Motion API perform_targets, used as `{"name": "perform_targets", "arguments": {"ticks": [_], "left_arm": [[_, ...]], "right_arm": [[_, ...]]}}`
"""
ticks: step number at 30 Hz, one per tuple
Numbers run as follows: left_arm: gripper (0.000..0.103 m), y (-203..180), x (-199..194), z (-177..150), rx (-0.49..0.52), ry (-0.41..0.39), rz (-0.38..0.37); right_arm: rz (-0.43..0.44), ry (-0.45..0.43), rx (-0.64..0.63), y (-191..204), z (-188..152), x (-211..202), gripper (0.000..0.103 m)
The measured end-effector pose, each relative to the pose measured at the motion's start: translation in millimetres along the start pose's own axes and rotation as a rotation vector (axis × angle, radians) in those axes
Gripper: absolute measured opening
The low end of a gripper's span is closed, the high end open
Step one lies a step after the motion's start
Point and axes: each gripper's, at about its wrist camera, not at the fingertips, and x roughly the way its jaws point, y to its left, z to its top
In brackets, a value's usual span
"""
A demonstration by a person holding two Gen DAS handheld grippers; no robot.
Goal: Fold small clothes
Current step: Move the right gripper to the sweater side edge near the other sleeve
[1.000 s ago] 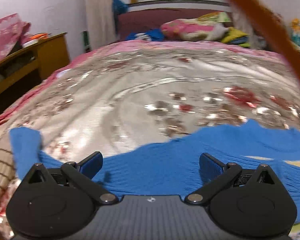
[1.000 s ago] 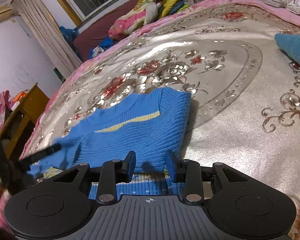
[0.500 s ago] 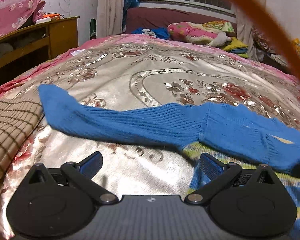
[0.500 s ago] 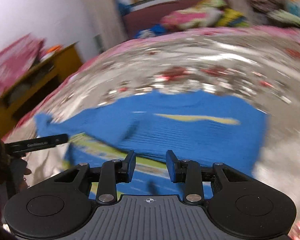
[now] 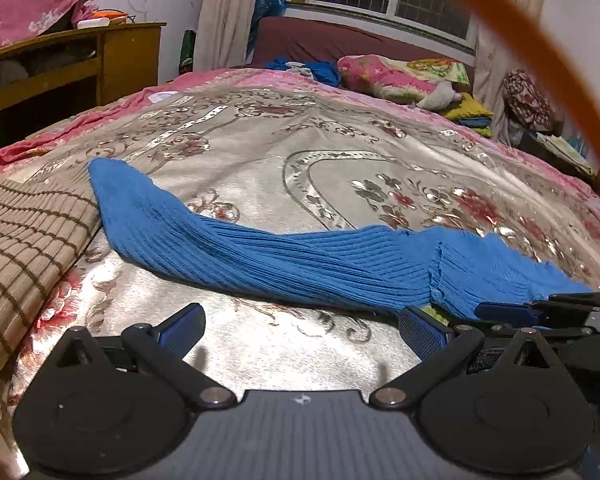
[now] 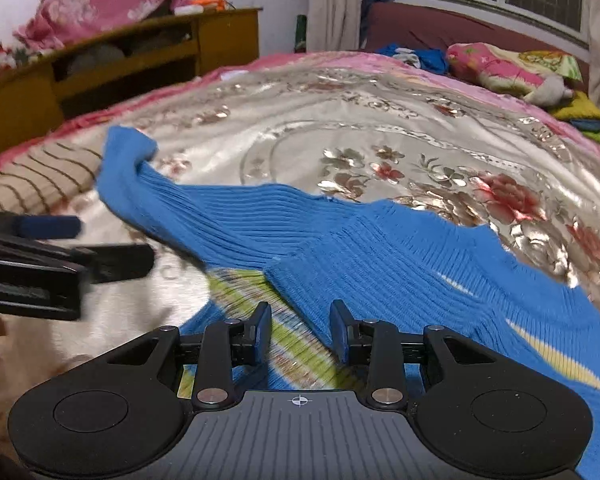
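Blue ribbed knit sweater (image 6: 380,256) lay on the shiny floral bedspread (image 5: 340,152) with one sleeve now stretched toward the brown checked cloth (image 5: 24,232), so folding could start, both left tool (image 5: 300,326) and right tool (image 6: 300,330) spread, empty.

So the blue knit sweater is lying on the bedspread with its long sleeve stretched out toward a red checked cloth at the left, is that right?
Not quite: the cloth at the left is tan with brown checks, not red. The left wrist view shows it clearly. The rest holds: the blue knit sweater lies on the bedspread with its long sleeve stretched out toward that cloth.
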Motion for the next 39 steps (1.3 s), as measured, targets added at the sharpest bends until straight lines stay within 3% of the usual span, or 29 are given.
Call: {"name": "perform_targets", "arguments": {"ticks": [4, 6, 12, 14, 16, 20, 29, 39], "left_arm": [[0.103, 5, 0, 1, -0.019, -0.001, 0.001], [0.103, 6, -1, 2, -0.022, -0.003, 0.001], [0.103, 6, -1, 2, -0.024, -0.005, 0.001], [0.103, 6, -2, 2, -0.023, -0.005, -0.001], [0.103, 6, -3, 2, -0.023, -0.01, -0.001], [0.103, 10, -1, 4, -0.035, -0.012, 0.006], [0.103, 26, -4, 9, -0.083, -0.03, 0.036], [0.103, 50, -12, 14, -0.122, -0.057, 0.086]], "right_arm": [[-0.024, 0.016, 0.055, -7, 5, 4, 0.009], [-0.018, 0.008, 0.048, -5, 6, -2, 0.006], [0.024, -0.019, -0.011, 15, 1, -21, 0.005], [0.021, 0.008, -0.021, 18, -1, -14, 0.006], [0.032, 0.026, 0.02, 13, -3, -7, 0.012], [0.065, 0.013, 0.085, 6, 1, -13, 0.013], [0.061, 0.044, 0.108, 4, -1, -14, 0.022], [0.153, -0.004, 0.118, 25, 39, -21, 0.022]]}}
